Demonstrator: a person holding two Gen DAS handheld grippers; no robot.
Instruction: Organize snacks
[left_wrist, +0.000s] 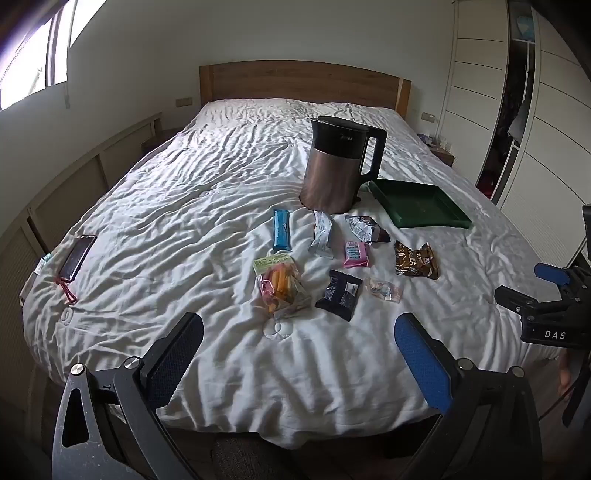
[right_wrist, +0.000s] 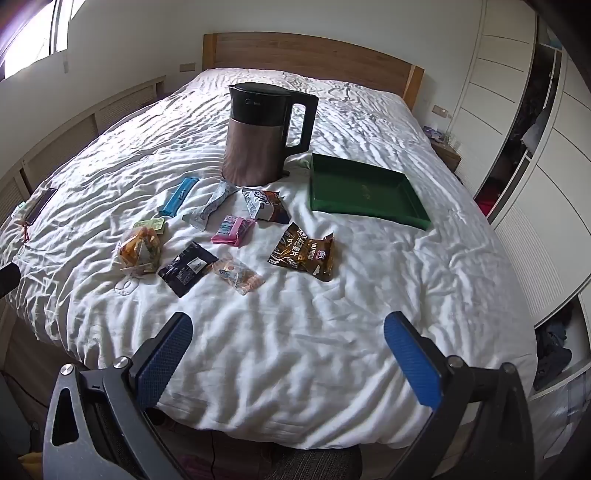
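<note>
A: Nearest, left tongs, spread wide, nothing held, low over the foot of the bed.

B: Same for right tongs: wide apart, holding nothing, above bare white sheet.

A: And the snacks?

B: All loose on the sheet, in a bunch near the middle of the bed. None in the green tray.

A: Closest to left tongs: clear bag with orange and pink bits inside. Just right of it, black pack. Then a small clear pack.

B: Brown pack off to the right side, nearest the tray, not touching it.

A: Pink pack in the middle of the bunch. Behind it, a silver-and-dark pack, crumpled.

B: Farther back, blue bar and silver pack, side by side, a gap between.

A: Behind those, a tall kettle, standing up, handle to the right.

B: Tray just right of kettle, flat on the sheet.

A: Far left edge of bed: a phone with a red cord, well apart from the snacks.

B: Wood headboard at the far end. Closet along the right wall.
</note>
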